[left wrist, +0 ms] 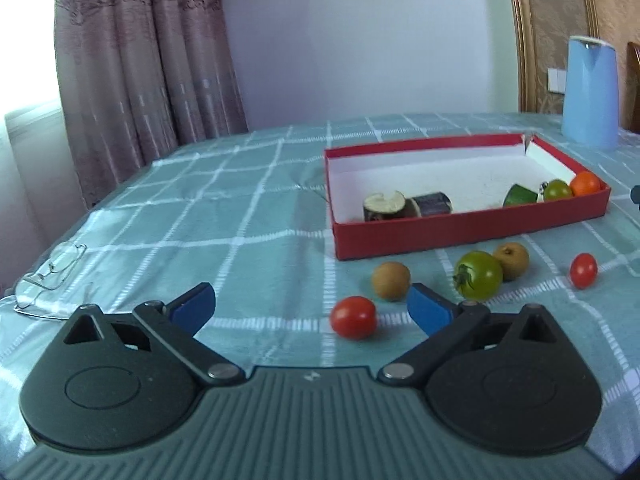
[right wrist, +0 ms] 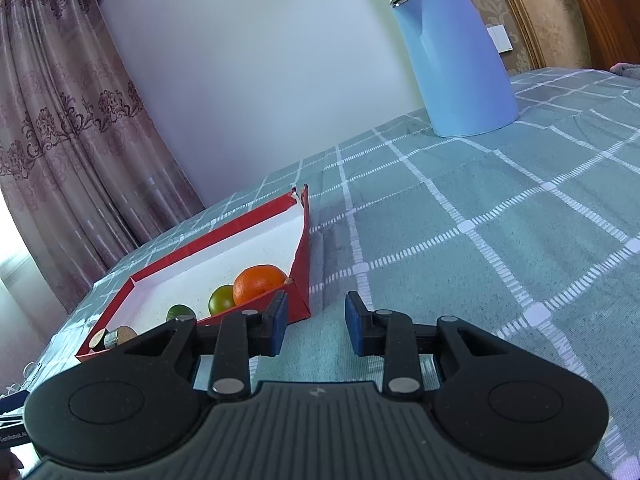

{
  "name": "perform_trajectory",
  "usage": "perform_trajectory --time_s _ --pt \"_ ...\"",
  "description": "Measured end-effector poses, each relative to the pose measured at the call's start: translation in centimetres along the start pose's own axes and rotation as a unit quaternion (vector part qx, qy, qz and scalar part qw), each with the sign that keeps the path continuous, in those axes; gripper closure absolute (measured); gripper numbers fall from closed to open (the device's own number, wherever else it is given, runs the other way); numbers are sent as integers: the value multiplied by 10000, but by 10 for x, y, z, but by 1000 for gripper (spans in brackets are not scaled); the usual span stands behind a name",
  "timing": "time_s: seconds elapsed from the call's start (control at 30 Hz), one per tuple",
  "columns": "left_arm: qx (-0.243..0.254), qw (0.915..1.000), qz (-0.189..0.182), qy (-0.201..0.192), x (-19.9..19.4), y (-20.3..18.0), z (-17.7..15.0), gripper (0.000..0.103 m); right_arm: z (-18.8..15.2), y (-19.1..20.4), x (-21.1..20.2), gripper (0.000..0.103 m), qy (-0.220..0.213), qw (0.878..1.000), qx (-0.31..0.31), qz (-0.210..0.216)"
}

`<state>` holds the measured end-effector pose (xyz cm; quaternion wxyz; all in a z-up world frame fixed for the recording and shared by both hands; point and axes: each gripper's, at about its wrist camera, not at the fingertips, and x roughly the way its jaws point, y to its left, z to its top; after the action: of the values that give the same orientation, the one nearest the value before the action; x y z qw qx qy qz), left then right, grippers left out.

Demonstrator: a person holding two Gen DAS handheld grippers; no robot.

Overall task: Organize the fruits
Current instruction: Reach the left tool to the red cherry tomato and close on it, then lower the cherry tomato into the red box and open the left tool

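My left gripper (left wrist: 310, 300) stands wide open just above the checked cloth, nothing between its blue pads. A red tomato (left wrist: 353, 317) lies just ahead, inside the right pad. Beyond are a brown round fruit (left wrist: 391, 281), a green tomato (left wrist: 478, 275), another brown fruit (left wrist: 511, 261) and a small red tomato (left wrist: 583, 270). The red box (left wrist: 440, 232) holds eggplant pieces (left wrist: 384, 206), a green chunk (left wrist: 519, 195), a green tomato (left wrist: 557, 190) and an orange (left wrist: 585, 183). My right gripper (right wrist: 316, 320) is drawn narrow and empty, right of the box corner (right wrist: 302, 280) by the orange (right wrist: 260, 282).
A tall blue kettle (left wrist: 590, 92) stands behind the box, also large in the right wrist view as the kettle (right wrist: 456, 60). Wire-rimmed glasses (left wrist: 52, 276) lie at the left edge of the cloth. Curtains hang at the back left.
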<state>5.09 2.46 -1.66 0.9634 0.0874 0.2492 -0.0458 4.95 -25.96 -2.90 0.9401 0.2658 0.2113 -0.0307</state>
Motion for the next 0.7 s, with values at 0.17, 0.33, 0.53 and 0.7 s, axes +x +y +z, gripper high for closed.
perform_trajectory --time_s 0.17,0.33,0.53,0.7 --pt "-125 9991 -93 395 14 4 1 32 0 -1 0 73 0 10000 13 5" --pt "-317 9977 -334 494 17 10 -1 54 0 -2 0 73 -2 10000 46 10" --pt "-314 9983 -314 380 9 4 2 79 0 -2 0 73 -21 10000 61 16" --pt "-292 9987 -425 42 -8 -2 15 79 0 -3 0 73 -33 10000 67 23"
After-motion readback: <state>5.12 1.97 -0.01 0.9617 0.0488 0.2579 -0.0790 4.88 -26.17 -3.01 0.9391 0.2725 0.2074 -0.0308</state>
